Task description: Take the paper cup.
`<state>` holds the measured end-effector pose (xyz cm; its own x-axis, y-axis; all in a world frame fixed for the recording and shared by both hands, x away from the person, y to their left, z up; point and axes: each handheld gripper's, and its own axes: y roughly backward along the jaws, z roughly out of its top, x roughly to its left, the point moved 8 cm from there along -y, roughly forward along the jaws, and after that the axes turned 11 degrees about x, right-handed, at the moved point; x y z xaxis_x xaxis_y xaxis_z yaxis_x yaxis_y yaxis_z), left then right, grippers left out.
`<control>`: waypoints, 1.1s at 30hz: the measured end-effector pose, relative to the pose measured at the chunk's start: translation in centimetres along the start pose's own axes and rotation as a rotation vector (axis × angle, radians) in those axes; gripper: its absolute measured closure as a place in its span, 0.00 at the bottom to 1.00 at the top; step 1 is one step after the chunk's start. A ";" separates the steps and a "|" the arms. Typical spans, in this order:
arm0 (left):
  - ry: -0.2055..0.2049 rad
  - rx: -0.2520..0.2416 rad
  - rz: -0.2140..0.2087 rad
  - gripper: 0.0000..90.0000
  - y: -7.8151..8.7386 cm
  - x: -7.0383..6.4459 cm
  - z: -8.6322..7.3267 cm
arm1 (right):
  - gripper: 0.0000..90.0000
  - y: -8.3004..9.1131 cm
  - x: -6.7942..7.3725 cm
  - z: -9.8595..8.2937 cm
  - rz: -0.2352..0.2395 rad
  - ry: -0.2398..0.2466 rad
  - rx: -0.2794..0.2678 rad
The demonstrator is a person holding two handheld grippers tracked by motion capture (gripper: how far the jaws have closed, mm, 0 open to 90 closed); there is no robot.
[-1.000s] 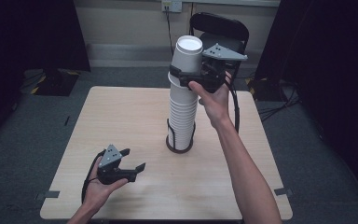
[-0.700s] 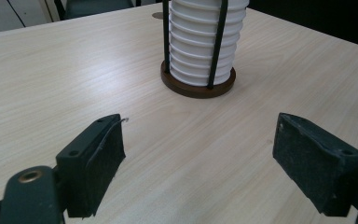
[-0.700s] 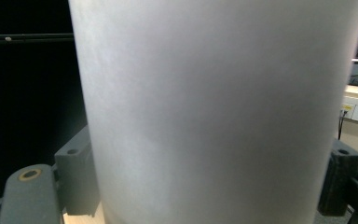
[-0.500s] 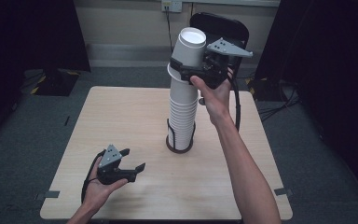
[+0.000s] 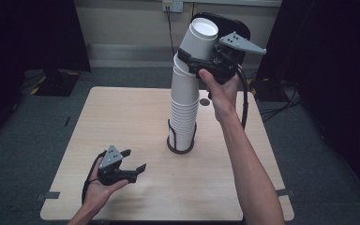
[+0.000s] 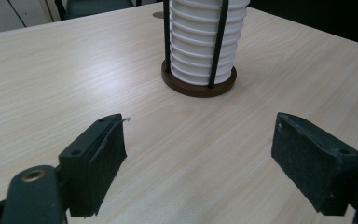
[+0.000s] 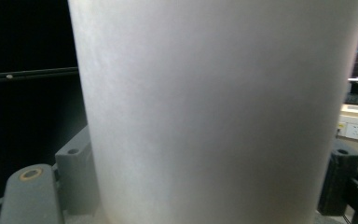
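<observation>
A tall stack of white paper cups (image 5: pixel 183 112) stands in a dark wire holder (image 5: pixel 181 146) at the middle of the table; its ribbed lower part (image 6: pixel 199 42) appears in the left gripper view. My right gripper (image 5: pixel 198 60) is shut on the top cup (image 5: pixel 198 38), tilted to the right and lifted partly out of the stack. That cup's wall (image 7: pixel 214 112) sits close between the jaws in the right gripper view. My left gripper (image 5: pixel 132 161) rests open near the table's front left, apart from the stack, with nothing between its pads (image 6: pixel 98 161).
The light wooden table (image 5: pixel 122 117) has bare room on its left and front. A small dark round mark (image 5: pixel 205 101) lies behind the stack. A black chair (image 5: pixel 225 21) stands beyond the far edge, with cables on the floor at the right.
My right gripper has raised the top cup higher and tipped it to the right, away from the stack. The left gripper has stayed where it was.
</observation>
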<state>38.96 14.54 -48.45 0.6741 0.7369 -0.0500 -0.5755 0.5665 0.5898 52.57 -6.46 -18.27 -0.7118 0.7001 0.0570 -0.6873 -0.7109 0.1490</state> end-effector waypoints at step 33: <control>0.000 0.028 -0.022 0.20 -0.7 -0.7 -0.1 | 0.19 6.8 -3.4 -3.1 -0.110 -0.066 0.103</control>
<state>38.83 13.61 -48.90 0.6867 0.7242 -0.0631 -0.5471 0.5720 0.6111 49.86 -13.91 -20.48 -0.6196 0.7786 0.0995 -0.7397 -0.6216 0.2579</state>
